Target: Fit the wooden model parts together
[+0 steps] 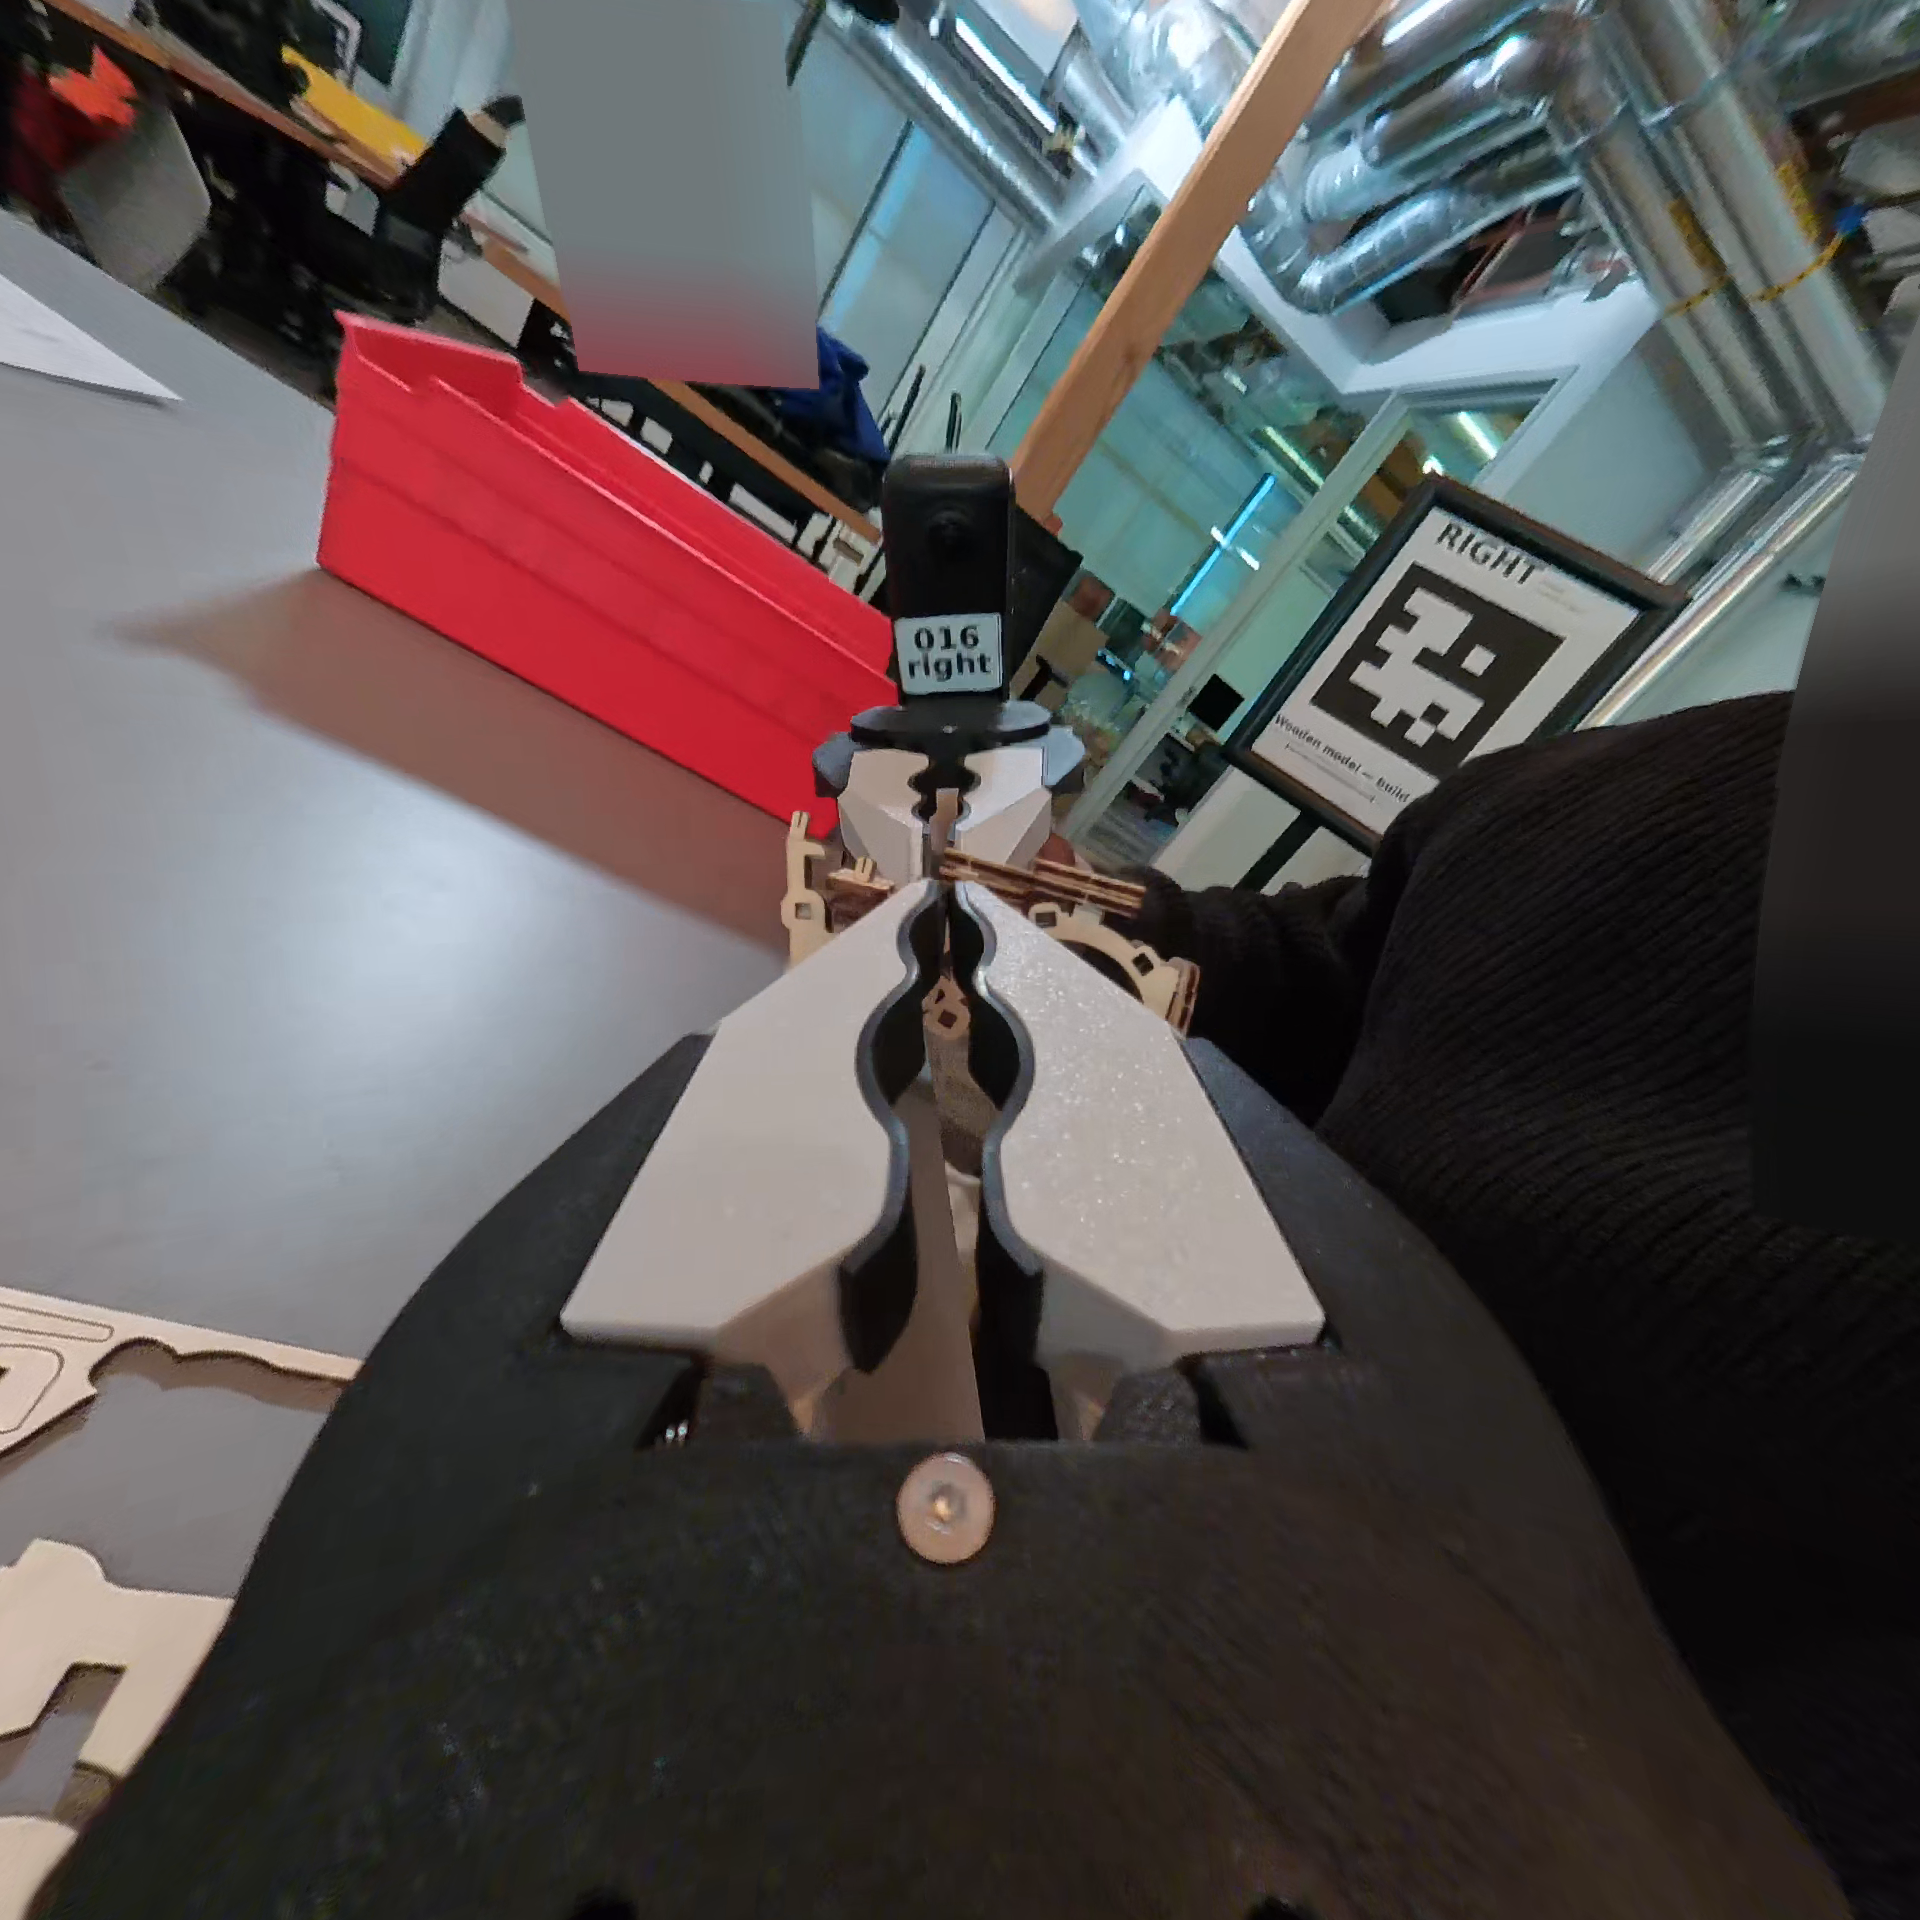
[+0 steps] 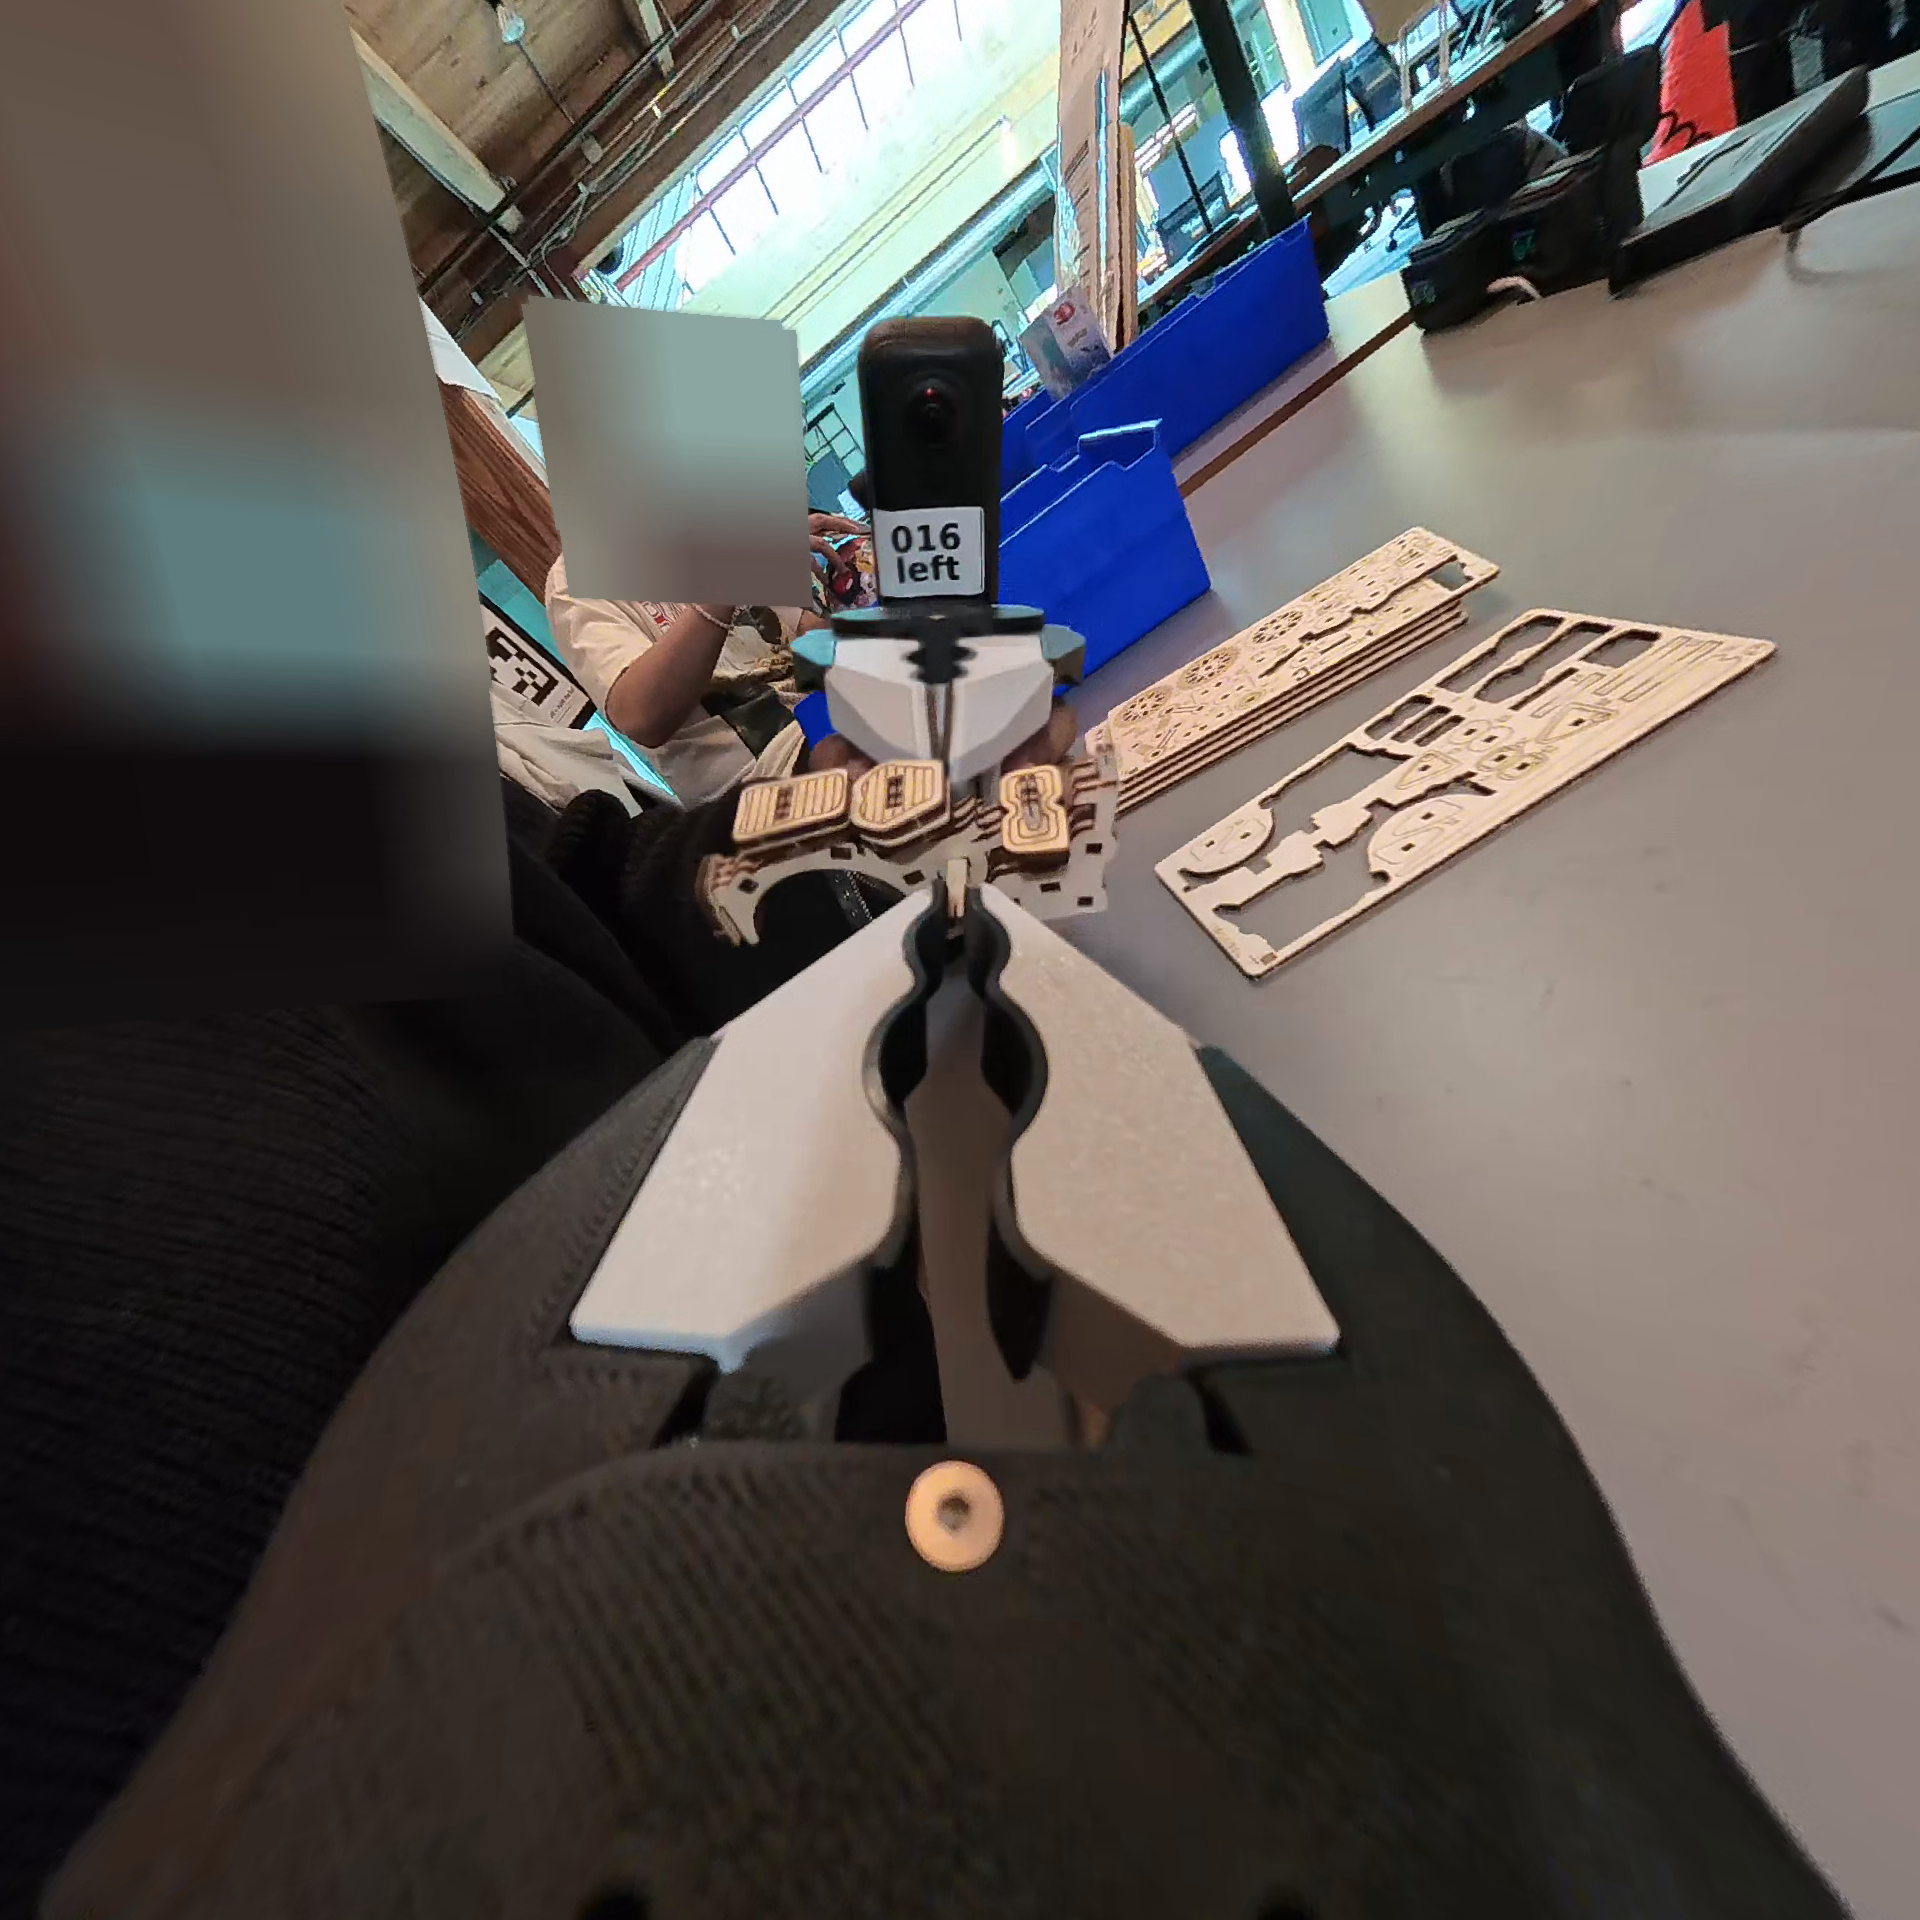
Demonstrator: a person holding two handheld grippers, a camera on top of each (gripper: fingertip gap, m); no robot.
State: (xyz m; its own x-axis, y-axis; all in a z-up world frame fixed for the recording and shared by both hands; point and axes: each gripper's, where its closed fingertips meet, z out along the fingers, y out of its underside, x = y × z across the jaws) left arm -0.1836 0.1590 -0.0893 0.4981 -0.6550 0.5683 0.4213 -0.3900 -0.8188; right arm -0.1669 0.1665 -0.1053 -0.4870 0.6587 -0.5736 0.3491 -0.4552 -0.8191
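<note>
Right wrist view: the right gripper (image 2: 951, 920) is seen pinching a small wooden tab (image 2: 951, 891), held just below the partly built wooden model (image 2: 904, 831). The model is gripped from the far side by the left gripper (image 2: 940, 748), pressed together, its long axis crosswise.

The left gripper (image 1: 948, 914) and right gripper (image 2: 951, 914) face each other tip to tip. Both jaws are pinched nearly closed. Black sleeves (image 1: 1621, 1039) flank them.

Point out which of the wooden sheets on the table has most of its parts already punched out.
The single sheet lying nearer the right tool: it is full of big empty cut-outs. The stacked sheets behind it still hold their parts.
</note>
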